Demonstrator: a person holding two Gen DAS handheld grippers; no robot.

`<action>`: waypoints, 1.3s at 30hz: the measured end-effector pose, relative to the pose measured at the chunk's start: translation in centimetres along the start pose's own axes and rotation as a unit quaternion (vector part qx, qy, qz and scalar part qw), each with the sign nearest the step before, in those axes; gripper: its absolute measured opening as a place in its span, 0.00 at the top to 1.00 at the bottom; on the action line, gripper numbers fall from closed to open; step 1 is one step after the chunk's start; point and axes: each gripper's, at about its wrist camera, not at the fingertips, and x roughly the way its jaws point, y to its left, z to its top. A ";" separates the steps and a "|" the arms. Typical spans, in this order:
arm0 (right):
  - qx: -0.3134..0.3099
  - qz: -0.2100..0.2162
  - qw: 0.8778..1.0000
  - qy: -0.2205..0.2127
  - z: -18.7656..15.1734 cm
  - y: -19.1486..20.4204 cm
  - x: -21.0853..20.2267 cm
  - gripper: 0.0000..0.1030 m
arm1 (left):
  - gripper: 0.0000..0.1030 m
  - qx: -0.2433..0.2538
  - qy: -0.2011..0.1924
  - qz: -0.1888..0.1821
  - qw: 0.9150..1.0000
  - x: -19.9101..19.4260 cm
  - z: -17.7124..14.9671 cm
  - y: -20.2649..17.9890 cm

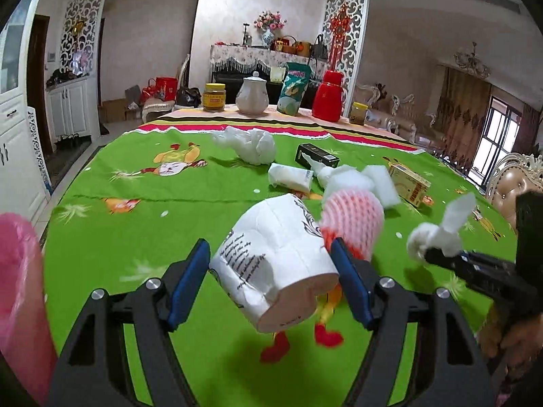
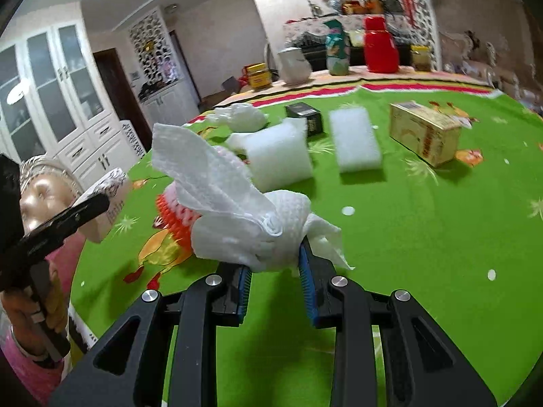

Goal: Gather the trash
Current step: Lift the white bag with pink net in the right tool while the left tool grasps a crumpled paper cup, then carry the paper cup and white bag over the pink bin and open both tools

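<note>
Roll (image 1: 275, 264) clamped between left gripper (image 1: 271, 278) fingers, lifted off tabletop (image 1: 118, 224). Tissue (image 2: 244, 217) pinched in right gripper (image 2: 276, 271) fingers.

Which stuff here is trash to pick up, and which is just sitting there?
Trash:
- paper roll in left claw
- crumpled tissue in right claw
- foam pads
- pink net

Just sitting:
- teapot
- red flask
- yellow jar

1. Your left gripper (image 1: 271, 285) has black perforated arms, silver round screws and blue finger pads (image 1: 188, 283).
2. Your right gripper (image 2: 275, 285) matches it, with ribbed blue pads (image 2: 307, 285).
3. You wear a pink sleeve (image 2: 37, 376).
</note>
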 end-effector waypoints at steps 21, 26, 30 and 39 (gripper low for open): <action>-0.082 0.034 0.996 0.000 -2.3 10.4 -2.3 0.72 | 0.31 0.031 -0.045 0.029 0.998 -7.9 -5.8 2.2; -0.094 0.044 0.995 0.003 -2.8 12.8 -1.9 0.72 | 0.31 0.036 -0.051 0.045 0.997 -9.0 -6.7 3.4; -0.108 0.056 0.992 0.008 -3.0 15.0 -1.3 0.72 | 0.31 0.030 -0.057 0.058 0.996 -10.2 -7.3 5.0; -0.149 0.108 0.983 0.019 -3.1 21.3 0.3 0.72 | 0.31 0.015 -0.078 0.098 0.992 -14.2 -7.3 10.0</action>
